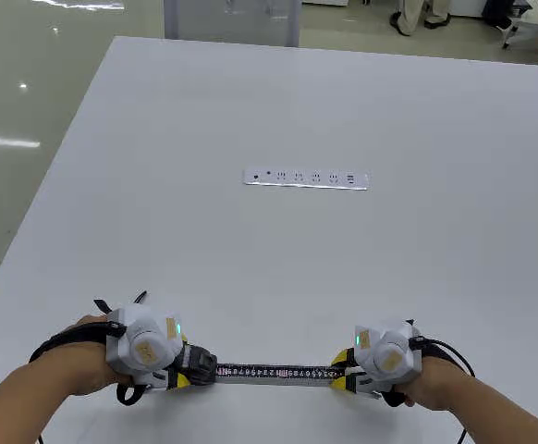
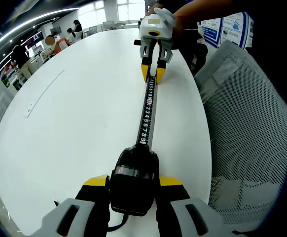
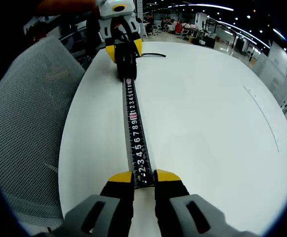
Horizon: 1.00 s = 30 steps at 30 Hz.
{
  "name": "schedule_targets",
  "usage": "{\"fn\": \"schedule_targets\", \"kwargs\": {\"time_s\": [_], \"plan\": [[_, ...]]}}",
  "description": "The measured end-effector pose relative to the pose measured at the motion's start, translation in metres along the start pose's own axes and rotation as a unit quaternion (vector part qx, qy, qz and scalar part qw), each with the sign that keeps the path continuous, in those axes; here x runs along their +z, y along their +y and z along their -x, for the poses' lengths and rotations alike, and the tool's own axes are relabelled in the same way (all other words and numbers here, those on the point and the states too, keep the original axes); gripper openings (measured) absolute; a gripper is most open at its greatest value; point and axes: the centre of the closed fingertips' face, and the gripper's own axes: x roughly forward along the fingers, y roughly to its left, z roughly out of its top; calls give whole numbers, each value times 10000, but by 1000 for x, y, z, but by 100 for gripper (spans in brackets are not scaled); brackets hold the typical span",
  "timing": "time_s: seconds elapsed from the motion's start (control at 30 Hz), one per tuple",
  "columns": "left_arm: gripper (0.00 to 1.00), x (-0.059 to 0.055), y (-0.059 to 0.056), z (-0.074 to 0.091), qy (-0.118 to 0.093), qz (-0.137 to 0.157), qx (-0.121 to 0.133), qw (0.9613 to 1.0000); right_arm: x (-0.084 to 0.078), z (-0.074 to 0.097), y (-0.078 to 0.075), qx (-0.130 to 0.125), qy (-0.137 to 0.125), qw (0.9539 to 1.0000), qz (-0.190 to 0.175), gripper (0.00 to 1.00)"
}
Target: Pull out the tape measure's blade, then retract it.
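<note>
White bench (image 1: 361,102) runs away under office lights, and at its near edge the left tool (image 2: 133,181) is clamped round the body of the black tape measure (image 2: 133,170). Its blade (image 3: 133,118) lies flat along that edge, straight across to the right tool (image 3: 143,177), whose jaws pinch the tip. To retract, I'd say the right tool must travel back along the blade toward the body. A power strip (image 1: 306,178) lies mid-bench, well apart.

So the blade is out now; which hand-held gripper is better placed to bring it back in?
Right, probably. The right hand-held gripper pinches the free end of the blade and can walk it back to the case, which the left hand-held gripper holds.
</note>
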Motion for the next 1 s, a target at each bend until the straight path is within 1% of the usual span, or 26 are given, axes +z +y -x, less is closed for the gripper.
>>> {"fn": "schedule_targets", "kwargs": {"time_s": [0.77, 1.0], "plan": [[33, 0, 0, 1, -14, 36, 22, 10000, -11, 8, -2, -16, 75, 10000, -13, 14], [33, 0, -1, 1, -12, 53, 28, 10000, -18, 12, -4, -30, 108, 9999, -24, 14]]}}
